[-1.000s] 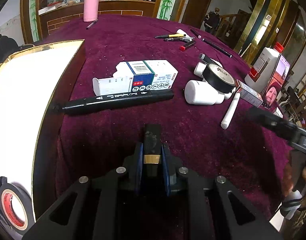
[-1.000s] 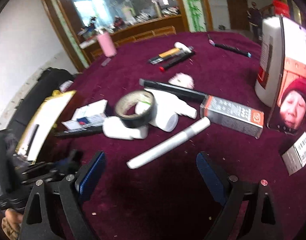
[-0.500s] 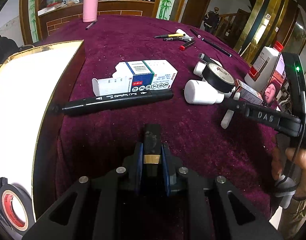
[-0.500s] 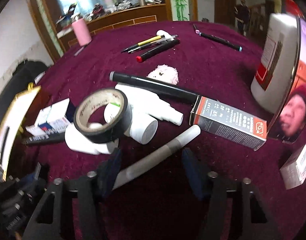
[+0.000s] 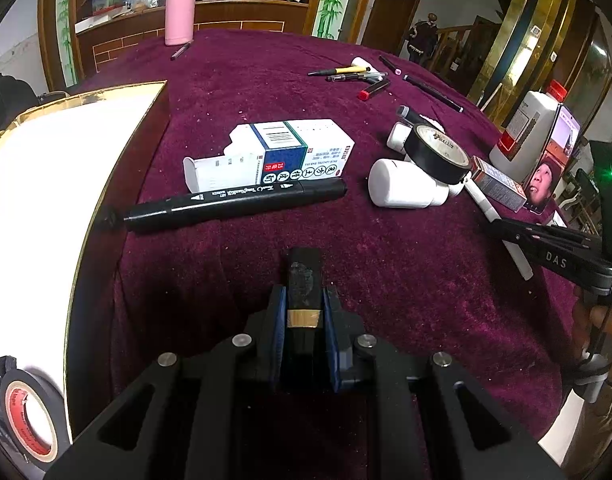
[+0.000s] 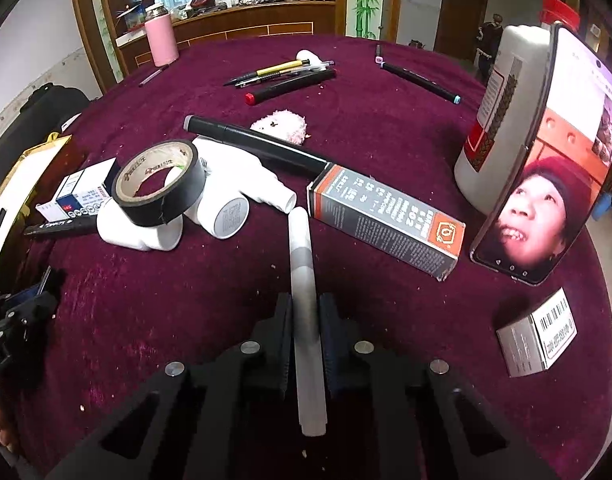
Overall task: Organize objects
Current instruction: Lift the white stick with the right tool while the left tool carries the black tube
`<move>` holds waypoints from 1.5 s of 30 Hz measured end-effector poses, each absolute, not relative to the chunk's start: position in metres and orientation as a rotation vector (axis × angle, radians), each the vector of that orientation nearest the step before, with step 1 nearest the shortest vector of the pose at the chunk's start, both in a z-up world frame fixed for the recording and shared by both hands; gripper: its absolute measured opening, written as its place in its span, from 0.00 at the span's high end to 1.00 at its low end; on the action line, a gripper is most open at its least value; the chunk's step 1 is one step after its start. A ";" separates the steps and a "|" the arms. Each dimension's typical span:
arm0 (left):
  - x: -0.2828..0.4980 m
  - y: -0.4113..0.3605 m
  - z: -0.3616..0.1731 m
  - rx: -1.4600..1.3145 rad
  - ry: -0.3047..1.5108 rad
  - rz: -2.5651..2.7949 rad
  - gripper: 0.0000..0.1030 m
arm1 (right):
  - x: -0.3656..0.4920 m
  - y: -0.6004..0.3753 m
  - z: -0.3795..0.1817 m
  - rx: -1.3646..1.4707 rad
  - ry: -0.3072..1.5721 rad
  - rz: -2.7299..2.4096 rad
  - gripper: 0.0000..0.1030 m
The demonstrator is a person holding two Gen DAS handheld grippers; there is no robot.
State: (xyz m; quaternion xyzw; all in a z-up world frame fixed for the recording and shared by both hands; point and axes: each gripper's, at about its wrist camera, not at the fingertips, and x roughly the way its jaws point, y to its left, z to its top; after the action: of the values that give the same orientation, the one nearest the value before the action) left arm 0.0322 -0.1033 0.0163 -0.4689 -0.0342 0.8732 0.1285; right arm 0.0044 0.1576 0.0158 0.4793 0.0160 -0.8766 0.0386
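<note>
Right wrist view: right tongs (image 6: 305,320) pinch the white pen (image 6: 303,280) — left tongs (image 5: 304,312) pinch a black block (image 5: 304,276).

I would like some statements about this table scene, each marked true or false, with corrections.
1. The right tool is shut on the white marker. True.
2. The left tool is open and holds nothing. False: it is shut on a small black block.
3. The black tape roll rests on the white bottles. True.
4. The pink bottle lies on its side. False: it stands upright.
5. The phone lies flat. False: it leans against the white jug.
</note>
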 end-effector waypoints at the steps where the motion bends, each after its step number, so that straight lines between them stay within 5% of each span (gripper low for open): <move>1: 0.032 -0.103 0.016 -1.364 -0.099 2.539 0.84 | 0.003 0.156 0.016 1.465 0.059 -2.694 0.86; 45: 0.048 -0.104 0.041 -1.303 -0.097 2.582 0.83 | 0.061 0.101 0.044 1.151 -0.106 -2.521 0.87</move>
State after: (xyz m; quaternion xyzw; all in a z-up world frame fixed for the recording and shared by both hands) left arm 0.0478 -0.1037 0.0405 -0.4469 -0.0333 0.8854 0.1236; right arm 0.0611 0.1014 0.0440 0.4080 -0.0376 -0.8937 0.1831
